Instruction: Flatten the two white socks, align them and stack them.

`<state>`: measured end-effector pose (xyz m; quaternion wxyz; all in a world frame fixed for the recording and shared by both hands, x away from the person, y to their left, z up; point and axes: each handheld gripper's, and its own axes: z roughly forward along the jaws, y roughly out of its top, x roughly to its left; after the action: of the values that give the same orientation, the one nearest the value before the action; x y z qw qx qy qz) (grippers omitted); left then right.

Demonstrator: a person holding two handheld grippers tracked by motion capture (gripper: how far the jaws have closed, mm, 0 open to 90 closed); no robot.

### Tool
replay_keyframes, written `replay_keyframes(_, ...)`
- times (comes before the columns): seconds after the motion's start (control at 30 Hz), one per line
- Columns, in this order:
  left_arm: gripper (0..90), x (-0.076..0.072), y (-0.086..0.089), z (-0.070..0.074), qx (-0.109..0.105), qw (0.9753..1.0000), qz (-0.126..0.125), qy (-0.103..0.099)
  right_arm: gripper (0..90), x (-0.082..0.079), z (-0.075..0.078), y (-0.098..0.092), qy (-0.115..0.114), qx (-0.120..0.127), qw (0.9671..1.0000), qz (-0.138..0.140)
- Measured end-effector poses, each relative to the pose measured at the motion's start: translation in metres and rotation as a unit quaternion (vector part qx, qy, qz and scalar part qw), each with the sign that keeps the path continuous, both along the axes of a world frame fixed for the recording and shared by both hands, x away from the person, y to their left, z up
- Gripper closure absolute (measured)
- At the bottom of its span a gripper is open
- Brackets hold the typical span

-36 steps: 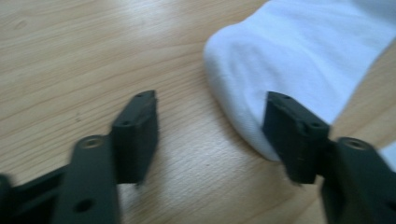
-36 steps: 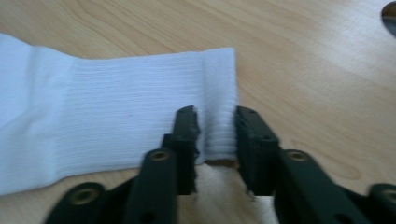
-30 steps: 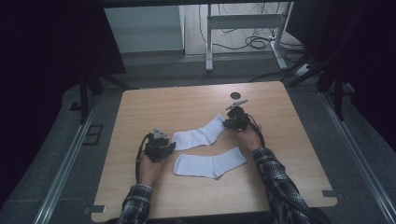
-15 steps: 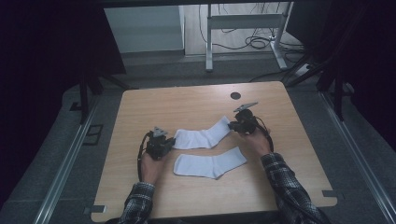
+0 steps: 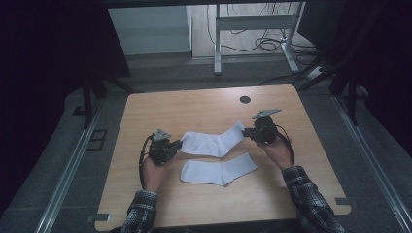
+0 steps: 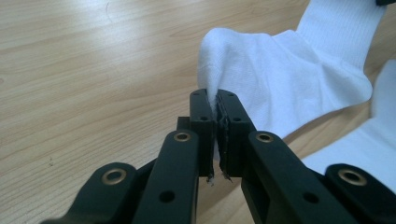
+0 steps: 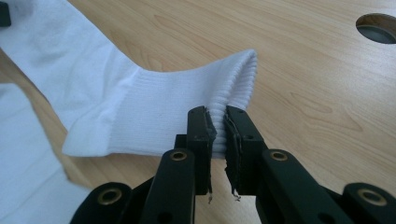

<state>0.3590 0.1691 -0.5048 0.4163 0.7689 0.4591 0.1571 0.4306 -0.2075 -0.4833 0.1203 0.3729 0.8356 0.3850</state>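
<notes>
White sock [image 5: 214,142]: left gripper [image 6: 215,109] fingers pinch smooth toe, right gripper [image 7: 218,122] fingers pinch ribbed cuff.

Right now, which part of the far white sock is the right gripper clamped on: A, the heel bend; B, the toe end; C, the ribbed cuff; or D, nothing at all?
C: in the right gripper view the right gripper has its jaws closed on the ribbed cuff edge of the far white sock, while the left gripper pinches the sock's toe end.

Plaid sleeves [image 5: 306,194]; black claws [image 6: 215,135] with brass-ringed screw holes.
</notes>
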Motion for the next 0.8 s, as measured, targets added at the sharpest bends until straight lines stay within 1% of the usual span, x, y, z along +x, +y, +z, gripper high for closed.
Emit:
replay_keyframes(0.13,85.6,-0.006,0.0,0.006,-0.006,1.0,-0.006,0.002,79.8,-0.008,0.003,-0.005,0.001,0.004,1.0,0.005)
replay_keyframes(0.23,85.5,-0.012,0.0,0.009,-0.005,0.9999,-0.013,0.003,79.8,-0.015,0.006,-0.007,0.001,0.008,0.9999,0.008)
replay_keyframes(0.33,85.4,-0.02,0.0,0.012,0.004,0.9998,-0.021,0.0,79.8,-0.023,0.009,-0.01,0.003,0.013,0.9999,0.01)
replay_keyframes(0.53,85.3,-0.035,0.001,0.017,0.007,0.9995,-0.028,-0.008,79.8,-0.039,0.015,-0.016,-0.001,0.022,0.9996,0.015)
replay_keyframes(0.7,85.3,-0.047,-0.003,0.016,0.023,0.999,-0.038,-0.009,79.8,-0.051,0.016,-0.02,0.006,0.029,0.9994,0.018)
replay_keyframes(0.8,85.3,-0.054,-0.004,0.014,0.027,0.9987,-0.042,-0.006,79.8,-0.059,0.014,-0.021,0.013,0.029,0.9992,0.023)
